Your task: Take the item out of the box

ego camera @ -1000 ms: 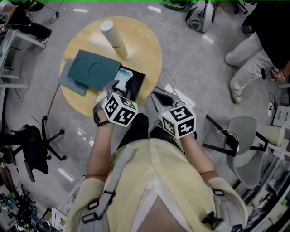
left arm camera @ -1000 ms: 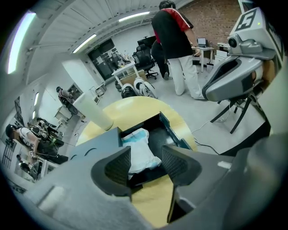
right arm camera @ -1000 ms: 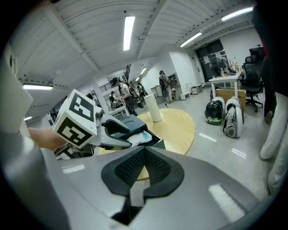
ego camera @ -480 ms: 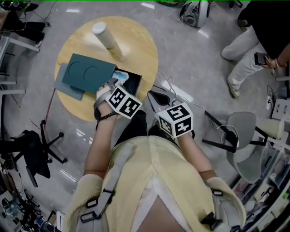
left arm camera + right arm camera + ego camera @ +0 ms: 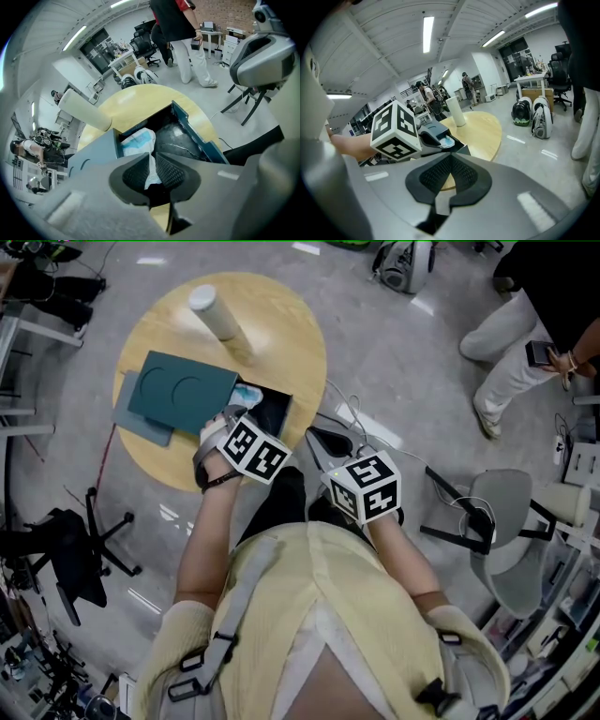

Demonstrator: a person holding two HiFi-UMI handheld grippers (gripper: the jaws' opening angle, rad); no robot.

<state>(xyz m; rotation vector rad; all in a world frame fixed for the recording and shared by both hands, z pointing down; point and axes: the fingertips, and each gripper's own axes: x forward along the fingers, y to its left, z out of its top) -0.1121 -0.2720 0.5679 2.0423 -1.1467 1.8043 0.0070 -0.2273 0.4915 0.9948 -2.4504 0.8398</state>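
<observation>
An open dark teal box (image 5: 277,411) lies on the round wooden table (image 5: 291,334), its lid (image 5: 178,388) pushed off to the left. Inside lies a white and blue packet (image 5: 247,392). My left gripper (image 5: 231,418) reaches steeply down into the box. In the left gripper view its jaws have just been closing, and the gripper (image 5: 152,171) now pinches the packet (image 5: 136,140) by a white edge between its pads. My right gripper (image 5: 328,442) hangs off the table's near edge, and in its own view the gripper (image 5: 450,161) is shut on nothing.
A white cylinder (image 5: 217,315) stands upright at the table's far side. A person (image 5: 525,343) holding a phone stands at the right. A grey chair (image 5: 506,521) is near my right, a black office chair (image 5: 66,540) at the left, and bags (image 5: 403,263) on the floor beyond.
My left gripper has dipped a little lower into the box, over the packet. The right gripper has kept its place.
</observation>
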